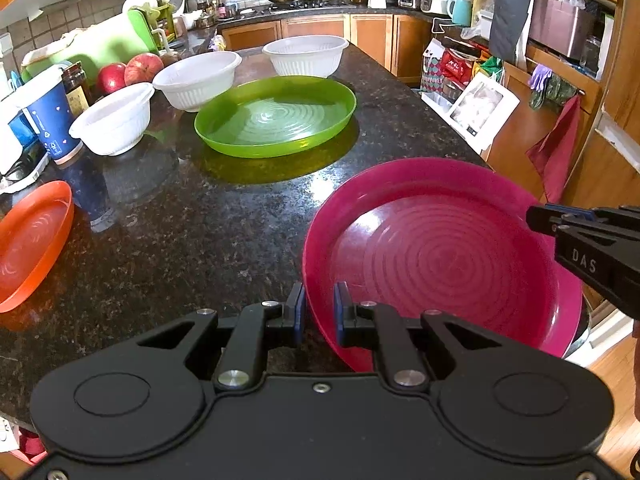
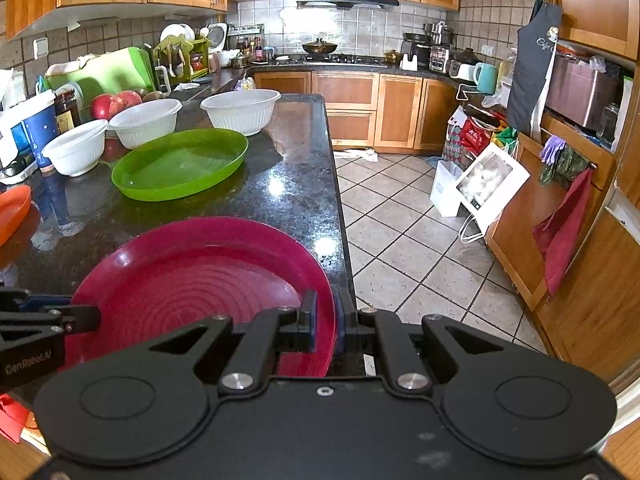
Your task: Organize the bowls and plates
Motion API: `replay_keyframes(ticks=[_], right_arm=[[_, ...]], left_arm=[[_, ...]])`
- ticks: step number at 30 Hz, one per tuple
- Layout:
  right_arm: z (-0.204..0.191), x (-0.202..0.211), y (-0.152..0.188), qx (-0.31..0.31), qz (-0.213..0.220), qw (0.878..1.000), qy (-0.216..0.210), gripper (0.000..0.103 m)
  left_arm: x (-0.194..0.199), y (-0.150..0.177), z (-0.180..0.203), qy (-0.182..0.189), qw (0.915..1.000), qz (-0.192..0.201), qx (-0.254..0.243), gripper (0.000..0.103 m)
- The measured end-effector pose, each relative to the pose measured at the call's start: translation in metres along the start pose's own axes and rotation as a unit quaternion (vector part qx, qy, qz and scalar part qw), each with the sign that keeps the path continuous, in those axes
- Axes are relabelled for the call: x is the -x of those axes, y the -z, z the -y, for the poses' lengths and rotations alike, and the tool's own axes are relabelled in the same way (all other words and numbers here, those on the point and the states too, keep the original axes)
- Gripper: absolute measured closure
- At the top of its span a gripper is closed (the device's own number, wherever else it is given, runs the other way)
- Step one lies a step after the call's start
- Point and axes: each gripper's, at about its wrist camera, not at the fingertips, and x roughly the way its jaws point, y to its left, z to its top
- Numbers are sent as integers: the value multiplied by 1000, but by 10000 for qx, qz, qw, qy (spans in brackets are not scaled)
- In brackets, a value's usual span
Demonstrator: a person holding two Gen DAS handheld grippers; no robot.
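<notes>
A magenta plate is held tilted above the near right corner of the dark granite counter. My left gripper is shut on its left rim. My right gripper is shut on its right rim; the plate also shows in the right wrist view. A green plate lies flat further back. Three white bowls stand behind it. An orange plate lies at the left edge.
A blue paper cup, a jar, red apples and a green cutting board crowd the counter's left. The counter's right edge drops to a tiled floor with bags and a white box.
</notes>
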Motion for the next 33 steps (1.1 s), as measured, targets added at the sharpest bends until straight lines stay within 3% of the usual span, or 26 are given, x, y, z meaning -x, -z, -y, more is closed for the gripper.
replay_keyframes(ticks=[3, 8, 10, 15, 18, 27, 33], right_arm=[[0, 1, -1, 9, -31, 10000, -31, 88], [0, 5, -3, 4, 42, 10000, 22, 78], [1, 7, -4, -29, 84, 10000, 31, 75], [-1, 16, -9, -151, 277, 9995, 17, 66], [-5, 22, -11, -197, 438, 9988, -18, 60], [-26, 35, -15, -386, 1012, 9940, -135, 45], [-47, 33, -24, -358, 917, 9944, -398, 45]], left_arm=[[0, -1, 1, -32, 10000, -28, -30, 82], [2, -2, 3, -48, 9999, -33, -113, 65], [4, -1, 2, -55, 9999, -17, -107, 53], [11, -3, -6, -143, 9999, 40, -2, 52], [16, -4, -14, -199, 9995, 124, 191, 43], [28, -3, -47, -625, 9959, 321, 575, 36], [28, 0, -79, -745, 9931, 198, 879, 36]])
